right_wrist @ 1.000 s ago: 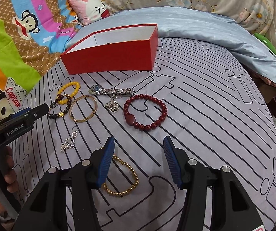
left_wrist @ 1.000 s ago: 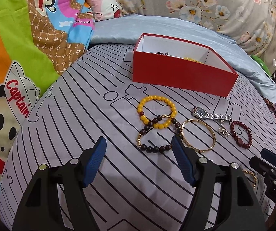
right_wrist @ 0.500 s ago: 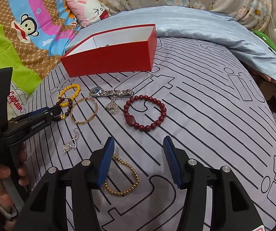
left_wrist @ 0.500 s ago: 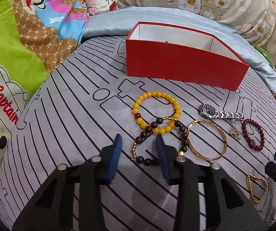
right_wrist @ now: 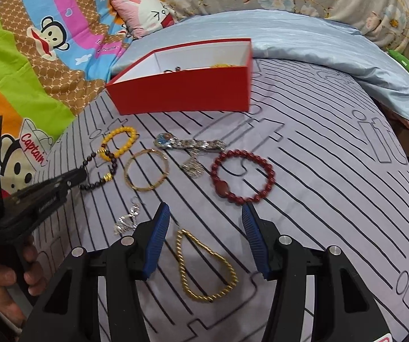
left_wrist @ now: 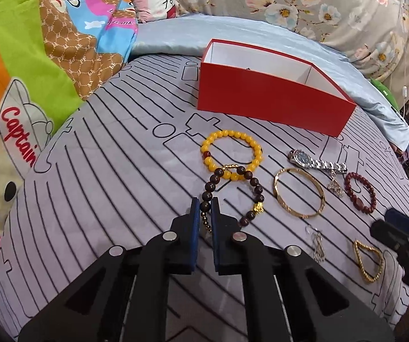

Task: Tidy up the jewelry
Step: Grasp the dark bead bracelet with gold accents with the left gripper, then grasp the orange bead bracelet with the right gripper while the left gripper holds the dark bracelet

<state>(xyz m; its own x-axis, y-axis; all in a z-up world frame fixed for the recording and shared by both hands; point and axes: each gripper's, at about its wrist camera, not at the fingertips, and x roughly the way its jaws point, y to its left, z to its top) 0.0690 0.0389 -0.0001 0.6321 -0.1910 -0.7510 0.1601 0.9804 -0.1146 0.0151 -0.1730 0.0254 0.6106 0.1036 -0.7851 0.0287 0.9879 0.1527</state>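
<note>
Two items, perhaps, lie in red box (right_wrist: 181, 91); left tool (left_wrist: 205, 208) pinches dark bracelet (left_wrist: 233, 191).

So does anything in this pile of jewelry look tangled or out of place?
Yes: the dark bead bracelet lies across the yellow bracelet, so the two overlap. The left gripper is shut on the dark one. The other pieces lie apart on the bed.
</note>
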